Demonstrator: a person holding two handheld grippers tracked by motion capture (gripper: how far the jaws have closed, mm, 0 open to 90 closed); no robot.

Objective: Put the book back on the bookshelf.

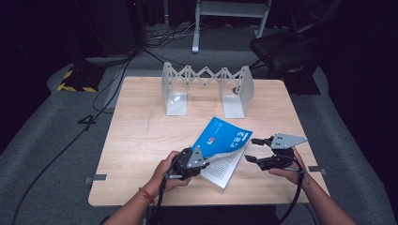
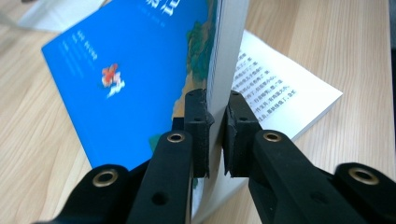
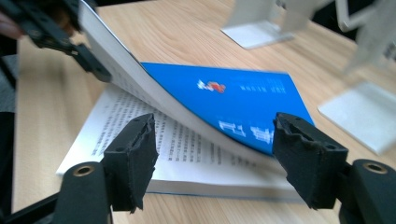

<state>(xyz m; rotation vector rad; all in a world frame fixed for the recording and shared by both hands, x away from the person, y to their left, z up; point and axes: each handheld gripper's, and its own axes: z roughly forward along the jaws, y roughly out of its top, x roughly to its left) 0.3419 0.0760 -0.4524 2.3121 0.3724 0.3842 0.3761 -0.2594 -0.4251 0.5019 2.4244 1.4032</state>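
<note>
At the far edge of the wooden table stands a metal folding book rack with 2 flat end plates, well apart from the book, with bare wood between them. The book lies near the front edge, between the 2 hands. The left gripper is clamped on its blue cover and a wad of pages, lifted off the printed page below. The right gripper hangs just beside the book, jaws apart, holding nothing. The white cover lettering is too blurred to read.
</note>
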